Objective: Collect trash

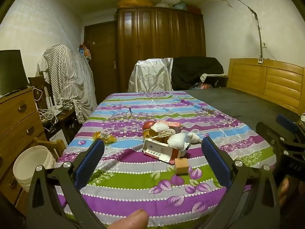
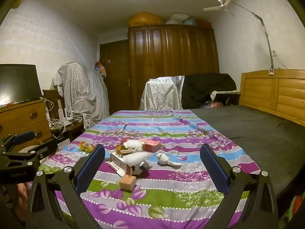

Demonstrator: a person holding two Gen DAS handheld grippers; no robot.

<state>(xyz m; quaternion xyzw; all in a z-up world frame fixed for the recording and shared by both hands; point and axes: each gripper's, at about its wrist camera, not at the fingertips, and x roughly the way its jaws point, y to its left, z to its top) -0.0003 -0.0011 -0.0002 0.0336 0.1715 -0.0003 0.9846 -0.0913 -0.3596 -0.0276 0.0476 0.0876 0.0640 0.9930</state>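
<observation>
The bed [image 1: 238,103] fills most of what I see, its wooden headboard [image 1: 266,78] along the right edge and a dark bare mattress beside it. A striped cloth [image 1: 152,181] in purple, green, blue and grey with leaf prints covers the left half, reaching the near edge and the left edge. The near stretch of cloth in front of me is flat and open; so is the far end toward the wardrobe [image 1: 162,47].

Past the left edge stands a white bucket [image 1: 32,164], round and smooth, beside a wooden dresser [image 1: 17,118].

The trash sits in a loose heap [image 1: 164,137] about the middle of the cloth: a torn white carton [image 1: 158,148] with red print, crumpled white tissue [image 1: 177,139], a red box [image 2: 151,145] behind, and something round and red [image 1: 148,125] at the back. A twisted white wad [image 2: 164,159] lies just right of the heap. A small tan cube [image 1: 181,166] rests on the near side, just beside the carton. A crinkled yellow wrapper [image 1: 103,136] lies apart, toward the left edge.

My left claw [image 1: 152,162] is spread wide, blue ribbed pads either side of the heap, holding nothing. My right claw [image 2: 152,168] is spread just as wide, also empty, clear of the cloth
</observation>
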